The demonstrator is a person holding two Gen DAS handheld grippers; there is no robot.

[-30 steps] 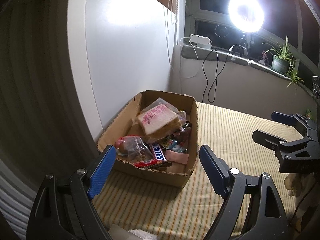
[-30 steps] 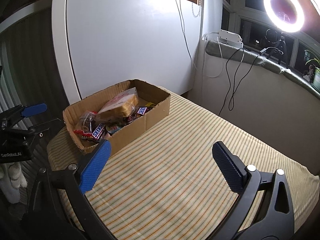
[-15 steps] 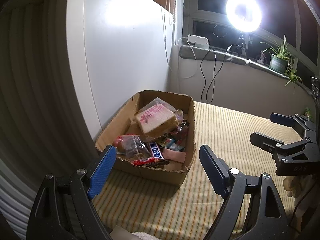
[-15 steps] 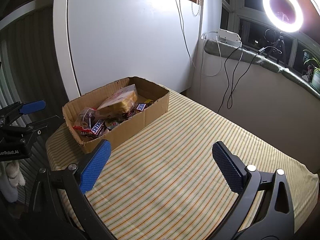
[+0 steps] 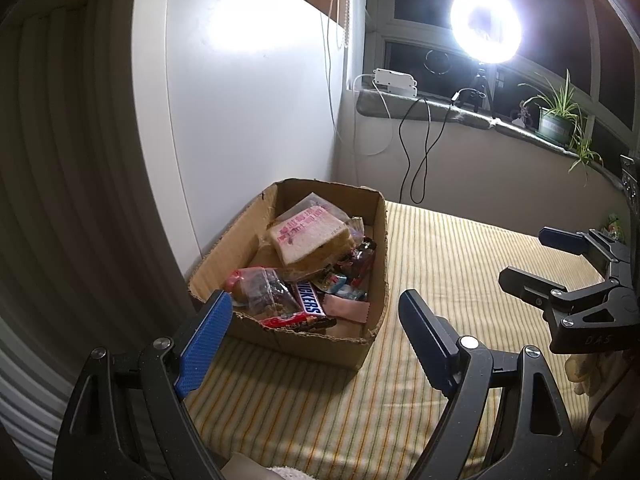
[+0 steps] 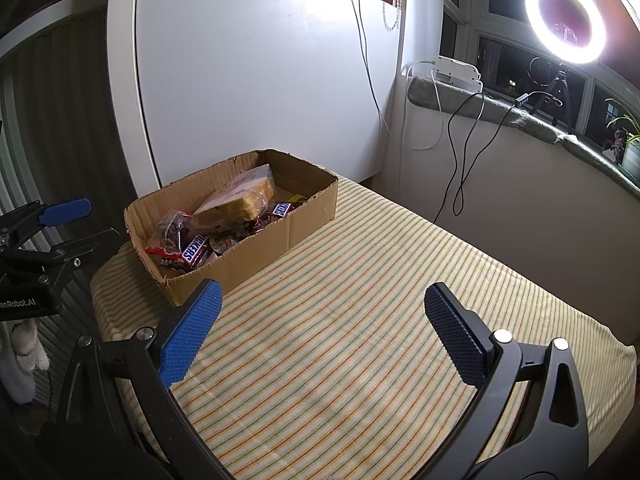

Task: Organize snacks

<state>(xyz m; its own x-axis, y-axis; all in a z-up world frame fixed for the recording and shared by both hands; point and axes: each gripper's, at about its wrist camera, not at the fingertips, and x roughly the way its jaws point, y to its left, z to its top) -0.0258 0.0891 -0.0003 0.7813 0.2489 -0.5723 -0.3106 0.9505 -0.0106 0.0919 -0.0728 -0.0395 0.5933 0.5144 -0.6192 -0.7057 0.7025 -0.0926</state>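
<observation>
A cardboard box [image 5: 372,240] [image 6: 308,208] stands at the table's far left corner by the white wall. It holds wrapped snacks: a bagged sandwich [image 5: 310,236] [image 6: 240,198] on top, a Snickers bar [image 5: 310,300] [image 6: 196,249], a clear bag of dark snacks [image 5: 262,290] [image 6: 174,230] and several small packets. My left gripper [image 5: 314,324] is open and empty, short of the box's near end. My right gripper [image 6: 322,314] is open and empty above the striped cloth, to the right of the box. Each gripper shows in the other's view: the right one [image 5: 560,264], the left one [image 6: 60,224].
The table carries a yellow striped cloth [image 6: 380,300]. A white panel [image 6: 260,80] stands behind the box. A ring light [image 6: 566,18], cables [image 6: 460,152], a white power strip [image 6: 456,70] and a potted plant [image 5: 556,118] sit along the window ledge.
Both grippers have drawn back and a little upward from the box, which looks slightly smaller. Both stay open and empty. The snacks have not moved.
</observation>
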